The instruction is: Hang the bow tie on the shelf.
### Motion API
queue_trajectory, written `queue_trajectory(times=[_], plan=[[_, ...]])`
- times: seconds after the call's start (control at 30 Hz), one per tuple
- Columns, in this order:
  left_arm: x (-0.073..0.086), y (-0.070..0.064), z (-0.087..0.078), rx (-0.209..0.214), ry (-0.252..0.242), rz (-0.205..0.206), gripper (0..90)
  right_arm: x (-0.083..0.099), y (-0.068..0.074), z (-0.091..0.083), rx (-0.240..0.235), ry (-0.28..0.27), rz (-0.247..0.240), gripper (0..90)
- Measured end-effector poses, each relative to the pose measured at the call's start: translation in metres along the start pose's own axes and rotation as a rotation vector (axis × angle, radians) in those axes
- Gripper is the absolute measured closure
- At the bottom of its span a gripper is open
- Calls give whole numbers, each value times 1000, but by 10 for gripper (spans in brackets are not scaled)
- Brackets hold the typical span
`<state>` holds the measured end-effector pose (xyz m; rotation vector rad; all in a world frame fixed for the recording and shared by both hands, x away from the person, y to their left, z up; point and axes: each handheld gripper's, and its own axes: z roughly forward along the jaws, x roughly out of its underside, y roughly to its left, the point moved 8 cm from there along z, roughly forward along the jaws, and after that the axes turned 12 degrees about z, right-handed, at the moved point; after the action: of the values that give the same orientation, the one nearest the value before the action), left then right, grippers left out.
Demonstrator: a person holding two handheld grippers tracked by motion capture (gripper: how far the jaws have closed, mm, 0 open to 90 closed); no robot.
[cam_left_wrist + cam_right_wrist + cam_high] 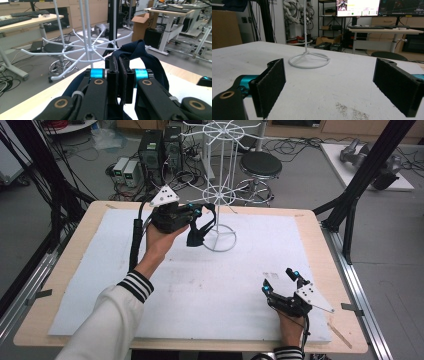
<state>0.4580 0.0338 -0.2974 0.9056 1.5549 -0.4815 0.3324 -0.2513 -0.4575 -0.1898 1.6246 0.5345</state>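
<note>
Cloth: dark navy fabric strap (140,53), clenched in left gripper (196,213) fingers beside white wire rack (218,195).
Right gripper (283,280): fingers released, resting on counter (310,227).
Risk: strap could snag rack arms, tipping it.

A white wire rack (220,185) stands on its ring base at about 12 o'clock on the white mat (200,285), its spokes spreading just beyond the left gripper (200,220), which is clamped on a dark cloth (197,232). From 3 through 9 o'clock the mat lies bare around the right gripper (282,281), whose jaws stand wide apart.
</note>
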Motion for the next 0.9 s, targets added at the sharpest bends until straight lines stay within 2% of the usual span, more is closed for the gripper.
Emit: queue_trajectory(times=[0.2, 0.43, 0.63, 0.9], plan=[[-3, 3, 6, -6, 15, 2, 857, 0, 0, 0, 0, -4, 1, 101], [-3, 4, 12, -3, 63, 9, 854, 0, 0, 0, -1, -4, 1, 101], [-5, 6, 13, -5, 98, 27, 848, 0, 0, 0, 0, -5, -2, 101], [-7, 8, 16, -6, 125, 31, 815, -1, 0, 0, -1, -7, -6, 101]])
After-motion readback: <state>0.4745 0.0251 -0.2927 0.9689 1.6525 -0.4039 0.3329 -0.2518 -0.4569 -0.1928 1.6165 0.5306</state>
